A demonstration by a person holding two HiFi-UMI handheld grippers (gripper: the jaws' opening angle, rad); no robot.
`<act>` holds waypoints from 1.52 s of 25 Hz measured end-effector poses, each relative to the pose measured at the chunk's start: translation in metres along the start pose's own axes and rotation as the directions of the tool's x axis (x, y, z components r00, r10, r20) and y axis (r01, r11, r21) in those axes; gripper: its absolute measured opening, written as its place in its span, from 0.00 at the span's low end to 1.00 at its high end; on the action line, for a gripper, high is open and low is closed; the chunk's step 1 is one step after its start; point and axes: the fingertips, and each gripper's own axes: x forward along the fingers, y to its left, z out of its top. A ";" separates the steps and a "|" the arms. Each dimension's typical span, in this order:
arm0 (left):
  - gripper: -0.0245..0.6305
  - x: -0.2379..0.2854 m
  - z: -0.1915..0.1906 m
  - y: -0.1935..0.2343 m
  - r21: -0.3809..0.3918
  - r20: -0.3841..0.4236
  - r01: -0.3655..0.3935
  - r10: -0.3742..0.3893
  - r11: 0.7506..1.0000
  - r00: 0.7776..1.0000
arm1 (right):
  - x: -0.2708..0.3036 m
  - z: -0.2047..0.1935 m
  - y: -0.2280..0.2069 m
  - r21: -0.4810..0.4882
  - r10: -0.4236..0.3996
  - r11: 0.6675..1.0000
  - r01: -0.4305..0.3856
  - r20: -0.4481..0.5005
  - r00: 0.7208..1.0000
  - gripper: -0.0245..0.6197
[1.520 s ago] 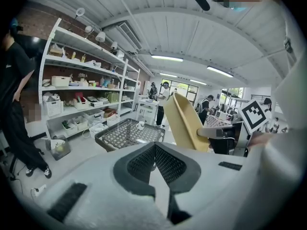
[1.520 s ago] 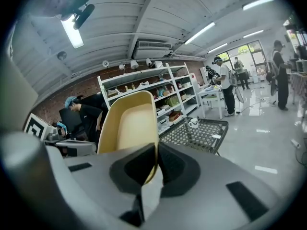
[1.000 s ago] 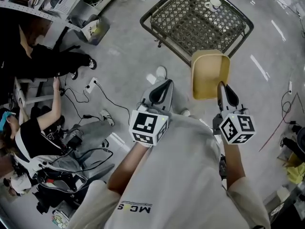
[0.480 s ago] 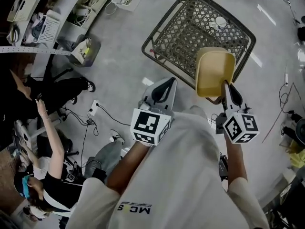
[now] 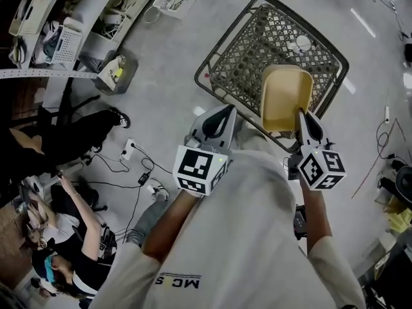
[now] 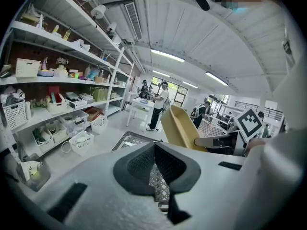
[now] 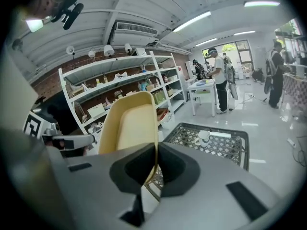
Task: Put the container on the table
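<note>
The tan container [image 5: 285,98] is held off the floor by the right tool [image 5: 301,113], whose jaws are closed on the near edge of its rim. In the right gripper view the thin wall of the container [image 7: 129,123] is seen pinched between the two dark pads, and the rest of it rises up and away from the tool with its hollow side turned towards the camera. In the head view the container is seen straight ahead of the right tool's tips and over the near right part of the dark lattice tabletop [image 5: 248,50]. Whether it touches the tabletop cannot be told. A small white object [image 5: 301,42] is seen lying on the lattice beyond the container, apart from it; in the right gripper view the same object [image 7: 204,137] is found to the right of the container on the tabletop [image 7: 225,145].

The left tool [image 5: 225,110] is held beside the right one, well to the left of the container and near the tabletop's near edge. Its jaws [image 6: 154,147] are pressed together with nothing between them, and the container [image 6: 180,126] is seen from it off to the right. Open shelves [image 5: 77,18] loaded with boxes stand along the wall at the upper left, above the grey floor [image 5: 161,76].
</note>
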 end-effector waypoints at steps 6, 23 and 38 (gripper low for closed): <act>0.07 0.014 0.006 0.003 0.026 -0.007 0.002 -0.001 1.000 1.000 | 0.012 0.009 -0.009 0.001 0.004 1.000 -0.004 0.007 1.000 0.08; 0.07 0.043 -0.018 0.011 0.017 -0.092 -0.005 0.006 1.000 0.996 | 0.057 -0.023 -0.041 0.035 -0.039 0.998 0.043 -0.089 0.995 0.08; 0.07 0.076 -0.034 0.023 -0.015 -0.122 -0.044 0.042 0.999 0.992 | 0.126 -0.080 -0.085 0.028 -0.111 0.993 0.118 -0.198 0.974 0.08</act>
